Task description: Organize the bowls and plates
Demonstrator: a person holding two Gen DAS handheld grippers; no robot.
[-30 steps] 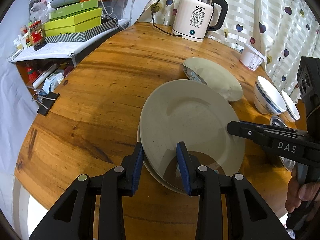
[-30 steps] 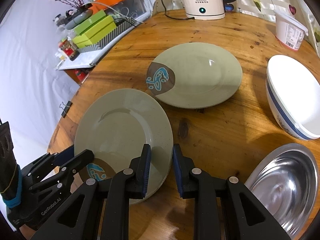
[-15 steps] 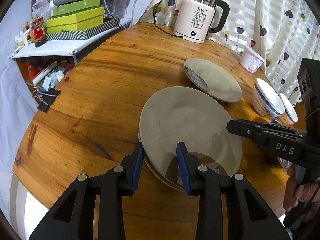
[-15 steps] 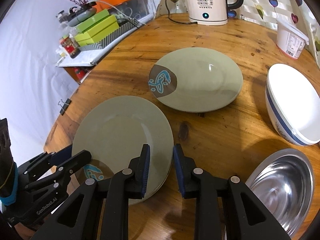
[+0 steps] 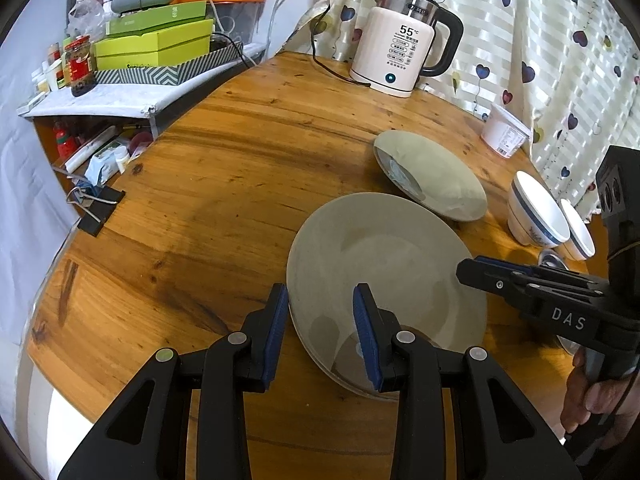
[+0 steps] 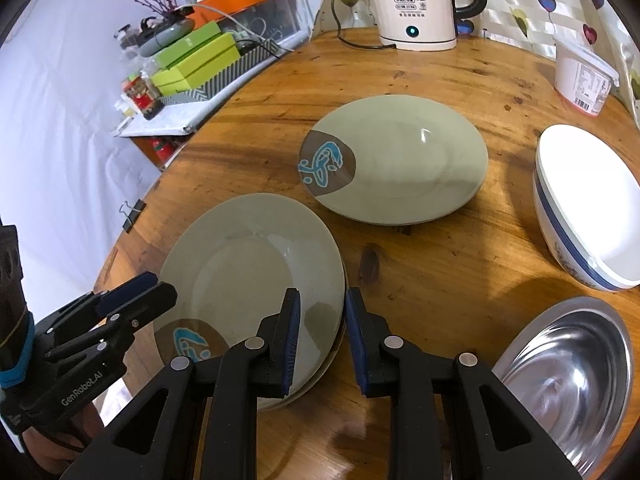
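Note:
A stack of two sage-green plates (image 5: pixel 384 264) (image 6: pixel 248 276) lies on the round wooden table (image 5: pixel 208 184). My left gripper (image 5: pixel 320 328) is open, its fingers straddling the stack's near-left rim. My right gripper (image 6: pixel 320 332) is open, its fingers straddling the stack's right rim. Another green plate (image 6: pixel 404 164) (image 5: pixel 432 176) with a brown and blue emblem lies further back. White bowls with a blue band (image 6: pixel 584 208) (image 5: pixel 536 216) stand at the right. A steel bowl (image 6: pixel 568 372) lies at the near right.
A white kettle (image 5: pixel 400 56) (image 6: pixel 420 0) with its cord stands at the table's back. A white tub (image 6: pixel 584 80) (image 5: pixel 506 132) is at the back right. A cluttered shelf with green boxes (image 5: pixel 156 48) is at the left. A binder clip (image 5: pixel 96 204) lies at the table's left edge.
Both grippers have drawn back slightly from the plate stack and both stay open. The plates and bowls have not moved.

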